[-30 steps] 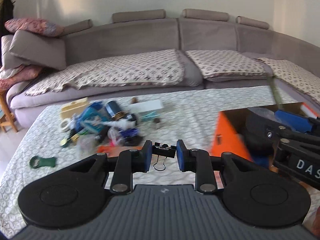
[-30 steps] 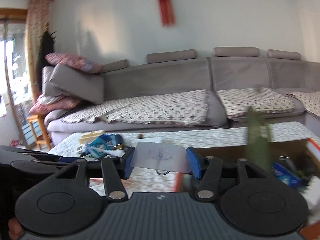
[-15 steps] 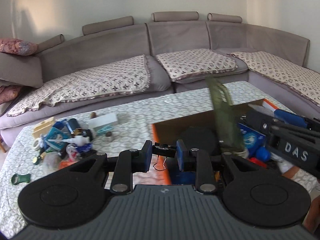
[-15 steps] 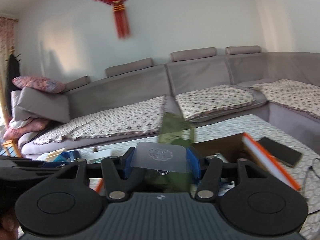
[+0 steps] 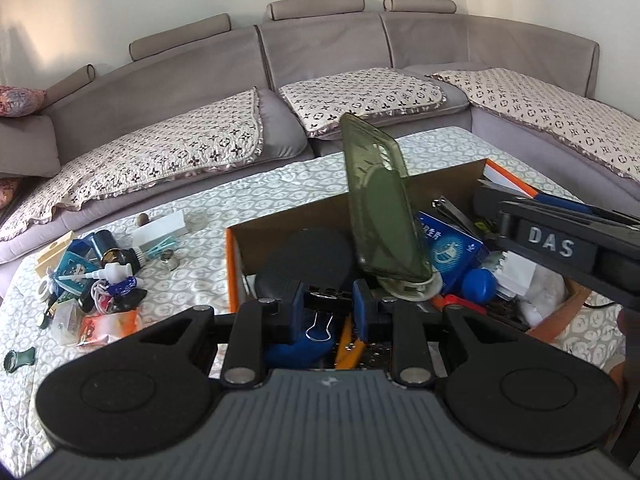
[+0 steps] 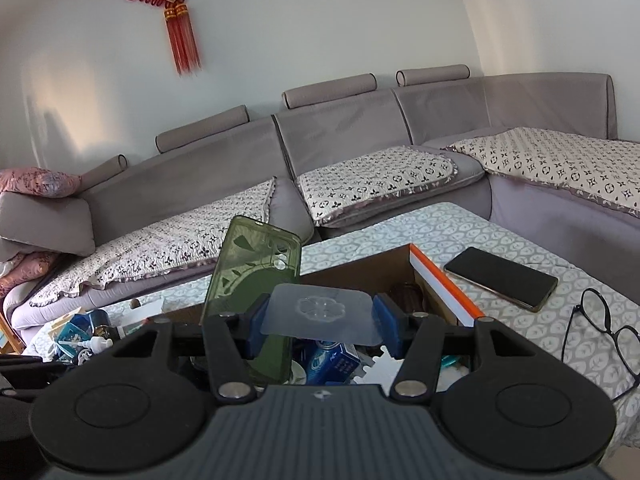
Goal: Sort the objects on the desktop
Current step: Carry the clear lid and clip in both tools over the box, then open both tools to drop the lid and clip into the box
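My left gripper (image 5: 326, 302) is shut on a black binder clip (image 5: 322, 294) whose wire loops hang below, and it hovers over the near left part of an open cardboard box with orange rim (image 5: 232, 264). My right gripper (image 6: 320, 316) is shut on a clear plastic adhesive sheet (image 6: 320, 314) with a flower emboss, above the same box (image 6: 440, 284). A green translucent phone case (image 5: 380, 208) stands upright among the box's contents (image 6: 248, 280). The right gripper's body (image 5: 560, 240) shows at the right of the left wrist view.
A pile of small items (image 5: 92, 276) lies on the patterned cloth left of the box, with a green bottle opener (image 5: 18, 358) nearer. A black phone (image 6: 500, 278) and glasses (image 6: 600, 328) lie right of the box. A grey sofa (image 5: 320, 64) curves behind.
Both grippers swung right from the pile side to above the box, still holding the clip and the sheet. The box and green case now fill the centre of both views.
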`<state>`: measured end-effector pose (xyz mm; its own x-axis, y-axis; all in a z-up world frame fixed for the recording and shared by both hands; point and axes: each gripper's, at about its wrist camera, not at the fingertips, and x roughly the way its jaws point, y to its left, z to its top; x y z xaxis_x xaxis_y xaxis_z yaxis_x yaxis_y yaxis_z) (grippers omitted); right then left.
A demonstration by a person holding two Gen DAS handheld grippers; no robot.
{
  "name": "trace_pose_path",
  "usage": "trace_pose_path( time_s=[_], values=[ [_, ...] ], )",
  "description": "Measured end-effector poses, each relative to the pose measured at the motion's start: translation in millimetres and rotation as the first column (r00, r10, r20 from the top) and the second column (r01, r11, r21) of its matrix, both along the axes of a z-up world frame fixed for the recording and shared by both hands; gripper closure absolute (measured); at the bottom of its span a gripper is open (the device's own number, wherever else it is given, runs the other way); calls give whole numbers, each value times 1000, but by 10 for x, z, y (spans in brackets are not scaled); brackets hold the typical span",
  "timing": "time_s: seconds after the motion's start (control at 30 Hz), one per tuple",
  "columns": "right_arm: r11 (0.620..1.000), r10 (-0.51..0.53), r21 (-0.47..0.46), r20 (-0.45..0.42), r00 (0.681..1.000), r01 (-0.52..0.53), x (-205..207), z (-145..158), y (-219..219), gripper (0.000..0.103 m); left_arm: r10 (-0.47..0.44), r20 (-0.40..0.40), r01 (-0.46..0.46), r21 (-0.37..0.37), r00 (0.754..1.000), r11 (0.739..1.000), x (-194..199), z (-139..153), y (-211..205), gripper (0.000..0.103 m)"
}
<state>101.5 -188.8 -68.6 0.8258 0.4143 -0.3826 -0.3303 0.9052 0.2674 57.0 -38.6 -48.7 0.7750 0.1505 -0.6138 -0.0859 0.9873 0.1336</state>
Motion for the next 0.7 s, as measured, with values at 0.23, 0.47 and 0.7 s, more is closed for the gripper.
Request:
trace_pose_path(
  time_s=[0.23, 0.47, 0.7],
  values=[
    [1000, -15, -15, -14, 1000, 15, 52, -32, -56, 50, -19, -10, 19, -2, 1000, 1000, 37, -26, -58, 77],
    [999, -25, -31, -38, 999, 24, 115, -85, -51, 50, -42, -11, 42, -1, 999, 999, 79, -94, -109, 77],
    [999, -24, -43, -46, 999, 22, 112, -95, -28, 50, -37, -29, 37, -4, 999, 999, 99, -132, -117, 77]
  ],
)
